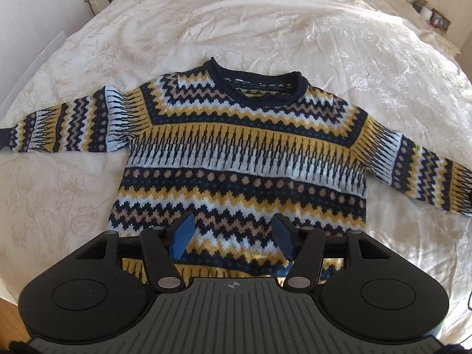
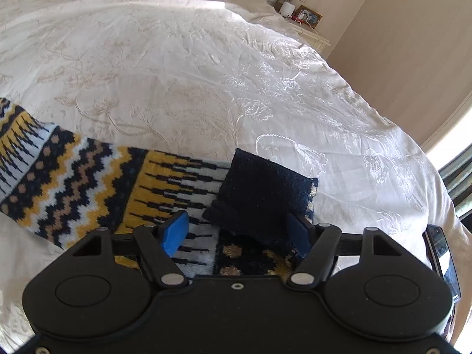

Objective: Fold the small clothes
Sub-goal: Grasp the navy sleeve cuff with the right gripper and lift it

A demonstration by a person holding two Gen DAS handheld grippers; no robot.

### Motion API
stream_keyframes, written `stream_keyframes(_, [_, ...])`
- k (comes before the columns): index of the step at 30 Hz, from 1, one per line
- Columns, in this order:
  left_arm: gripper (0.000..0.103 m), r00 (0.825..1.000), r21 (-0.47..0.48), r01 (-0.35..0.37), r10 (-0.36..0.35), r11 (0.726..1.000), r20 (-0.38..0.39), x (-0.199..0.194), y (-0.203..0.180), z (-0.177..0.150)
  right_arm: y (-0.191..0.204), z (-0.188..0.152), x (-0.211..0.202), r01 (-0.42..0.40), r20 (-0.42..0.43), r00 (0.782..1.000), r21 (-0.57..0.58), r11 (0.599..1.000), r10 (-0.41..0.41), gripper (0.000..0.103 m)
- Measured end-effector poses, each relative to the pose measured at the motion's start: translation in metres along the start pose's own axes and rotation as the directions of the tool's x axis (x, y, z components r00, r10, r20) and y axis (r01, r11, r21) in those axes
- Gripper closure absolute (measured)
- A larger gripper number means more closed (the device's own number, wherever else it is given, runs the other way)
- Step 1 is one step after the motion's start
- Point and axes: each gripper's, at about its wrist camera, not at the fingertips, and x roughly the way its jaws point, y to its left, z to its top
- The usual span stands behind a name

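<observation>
While the patterned sweater (image 1: 242,159) lies flat on the bed (image 1: 265,29), both jaws gape empty, right gripper (image 2: 239,233) over the navy cuff (image 2: 259,194), left gripper (image 1: 233,236) at the hem — sleeve fold looks next, needing a pinch on that cuff.

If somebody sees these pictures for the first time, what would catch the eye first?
The patterned sweater in navy, yellow and white, spread flat with both sleeves out on the cream bed cover. Next, the sleeve's navy cuff, folded back, lying between the open jaws of the right gripper. The left gripper, also open, hovers over the sweater's lower part.
</observation>
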Motion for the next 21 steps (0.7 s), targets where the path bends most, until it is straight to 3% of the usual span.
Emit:
stream_keyframes(3, [0.046, 1.0, 0.004, 0.0, 0.0, 1.0, -0.004, 0.001, -0.006, -0.001, -0.009, -0.001, 0.0, -0.038, 0.027, 0.999, 0.004, 0.999, 0.038, 0.044])
stream_keyframes(8, [0.046, 1.0, 0.005, 0.012, -0.012, 1.0, -0.005, -0.001, -0.008, -0.005, -0.047, 0.007, -0.006, -0.155, 0.046, 0.988, 0.208, 0.966, 0.148, 0.08])
stream_keyframes(13, [0.046, 0.999, 0.0, 0.032, -0.032, 0.999, 0.014, -0.004, -0.003, -0.007, -0.064, 0.013, -0.024, -0.299, 0.119, 0.954, 0.367, 0.881, 0.275, 0.086])
stream_keyframes(21, [0.046, 0.997, -0.001, 0.064, -0.064, 0.998, 0.04, -0.007, 0.025, -0.013, -0.028, 0.044, -0.077, -0.473, 0.261, 0.878, 0.358, 0.805, 0.4, 0.087])
